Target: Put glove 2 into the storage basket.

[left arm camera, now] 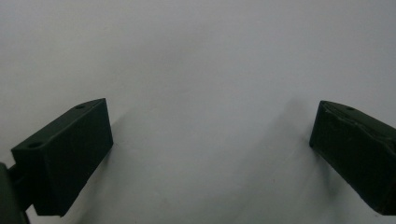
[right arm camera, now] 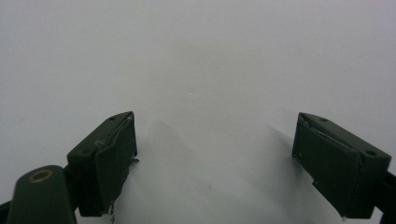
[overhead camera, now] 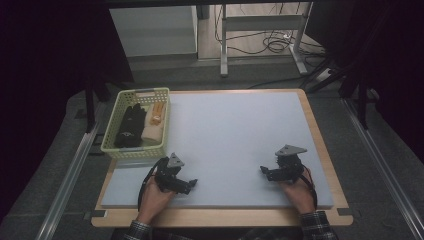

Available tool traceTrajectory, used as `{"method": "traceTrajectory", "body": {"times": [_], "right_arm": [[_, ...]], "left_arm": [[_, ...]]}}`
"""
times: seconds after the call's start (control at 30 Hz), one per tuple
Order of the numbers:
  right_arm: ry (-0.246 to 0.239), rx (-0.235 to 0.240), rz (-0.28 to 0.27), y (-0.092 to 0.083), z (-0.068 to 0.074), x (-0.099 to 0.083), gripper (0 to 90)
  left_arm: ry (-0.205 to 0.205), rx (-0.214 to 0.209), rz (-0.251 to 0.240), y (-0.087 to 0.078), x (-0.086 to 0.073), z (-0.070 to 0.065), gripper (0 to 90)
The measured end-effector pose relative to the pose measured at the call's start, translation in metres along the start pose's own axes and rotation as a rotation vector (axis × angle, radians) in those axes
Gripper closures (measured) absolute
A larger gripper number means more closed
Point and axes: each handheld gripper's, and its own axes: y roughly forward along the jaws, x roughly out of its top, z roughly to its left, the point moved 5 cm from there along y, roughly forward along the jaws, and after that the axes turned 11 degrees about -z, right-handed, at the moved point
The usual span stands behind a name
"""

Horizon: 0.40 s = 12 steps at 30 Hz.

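My left gripper rests on the pale grey mat at the front left, held by a hand in a plaid sleeve. In its own view the left gripper stands open, with bare mat between the jaws. At the front right my right gripper lies low on the mat and points toward the left one. Seen from its own camera, the right gripper is open too, with nothing between the jaws.
A pale green basket stands at the mat's left edge, just behind the left gripper. It holds a black glove, a cream cloth item and an orange item. The wooden table edge borders the mat.
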Motion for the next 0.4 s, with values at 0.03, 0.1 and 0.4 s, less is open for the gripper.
{"method": "traceTrajectory", "body": {"times": [0.03,0.1,0.4], "right_arm": [[0.000,0.000,0.000,0.0000,0.0000,0.0000,13.6],[0.000,0.000,0.000,0.0000,0.0000,0.0000,13.6],[0.000,0.000,0.000,0.0000,0.0000,-0.0002,13.6]], "left_arm": [[0.002,0.001,0.000,0.0001,0.0000,-0.0002,0.0],[0.005,0.001,0.000,0.0001,-0.0001,-0.0001,0.0],[0.010,0.002,-0.001,0.0003,-0.0003,-0.0002,0.0]]}}
